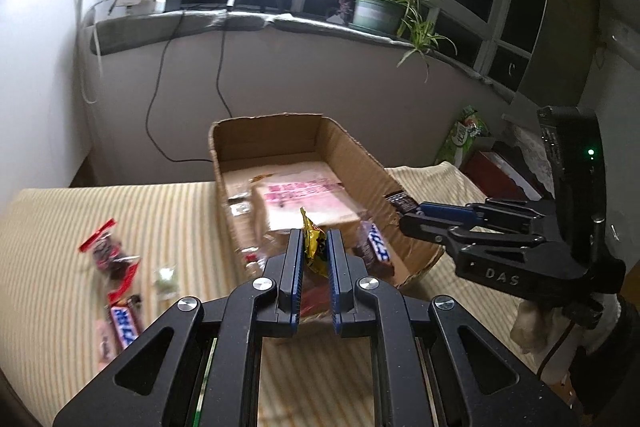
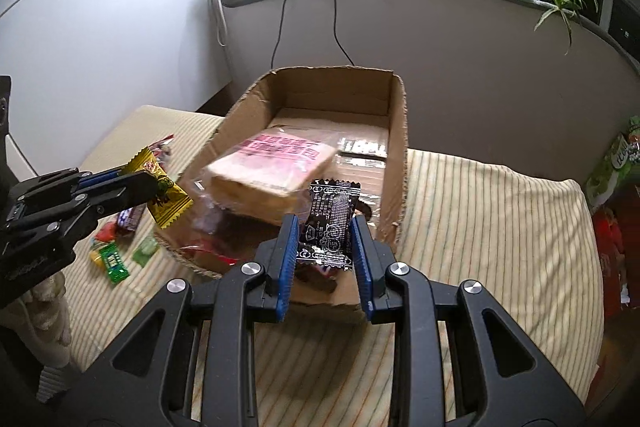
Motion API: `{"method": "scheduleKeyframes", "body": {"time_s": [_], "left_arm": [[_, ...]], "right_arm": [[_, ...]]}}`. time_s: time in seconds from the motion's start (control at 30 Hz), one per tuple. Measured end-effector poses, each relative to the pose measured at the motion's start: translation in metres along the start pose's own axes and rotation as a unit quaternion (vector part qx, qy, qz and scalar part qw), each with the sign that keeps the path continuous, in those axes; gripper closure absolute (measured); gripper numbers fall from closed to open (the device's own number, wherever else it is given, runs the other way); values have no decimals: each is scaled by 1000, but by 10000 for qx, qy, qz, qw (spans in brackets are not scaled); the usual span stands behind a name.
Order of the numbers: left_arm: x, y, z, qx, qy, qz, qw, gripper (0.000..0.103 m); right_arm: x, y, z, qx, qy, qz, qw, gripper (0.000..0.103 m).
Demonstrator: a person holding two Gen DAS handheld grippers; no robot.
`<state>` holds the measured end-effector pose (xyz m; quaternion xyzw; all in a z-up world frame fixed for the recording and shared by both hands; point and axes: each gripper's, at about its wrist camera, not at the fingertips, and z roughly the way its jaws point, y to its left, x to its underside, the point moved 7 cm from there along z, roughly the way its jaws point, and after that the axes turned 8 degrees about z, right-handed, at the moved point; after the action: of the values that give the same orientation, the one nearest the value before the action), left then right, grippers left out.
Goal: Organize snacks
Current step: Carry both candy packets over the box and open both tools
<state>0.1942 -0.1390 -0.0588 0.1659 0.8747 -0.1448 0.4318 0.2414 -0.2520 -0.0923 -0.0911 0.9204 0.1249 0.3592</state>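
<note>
An open cardboard box (image 1: 360, 155) (image 2: 396, 131) stands on the striped cloth and holds a wrapped bread pack (image 1: 308, 199) (image 2: 272, 167) and a Snickers bar (image 1: 378, 243). My left gripper (image 1: 314, 239) is shut on a yellow candy packet (image 1: 314, 247) (image 2: 164, 191) just above the box's near edge. My right gripper (image 2: 325, 227) is shut on a black snack packet (image 2: 330, 223) (image 1: 400, 201) over the box's near right side. The right gripper also shows in the left wrist view (image 1: 416, 215). The left gripper also shows in the right wrist view (image 2: 148, 183).
Loose snacks lie on the cloth left of the box: a red-wrapped snack (image 1: 110, 255), a Snickers bar (image 1: 126, 323), a small green candy (image 1: 166, 277) (image 2: 144, 251) and a green packet (image 2: 112, 261). A green bag (image 1: 464, 135) stands at the right. A potted plant (image 1: 378, 11) is on the sill.
</note>
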Motion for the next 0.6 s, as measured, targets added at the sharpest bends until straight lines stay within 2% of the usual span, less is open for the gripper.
{"method": "scheduleKeyframes", "body": {"time_s": [0.6], "left_arm": [[-7, -25, 25, 72, 198, 310, 9993, 92]], "right_arm": [[0, -17, 15, -7, 108, 101, 9999, 75]]}}
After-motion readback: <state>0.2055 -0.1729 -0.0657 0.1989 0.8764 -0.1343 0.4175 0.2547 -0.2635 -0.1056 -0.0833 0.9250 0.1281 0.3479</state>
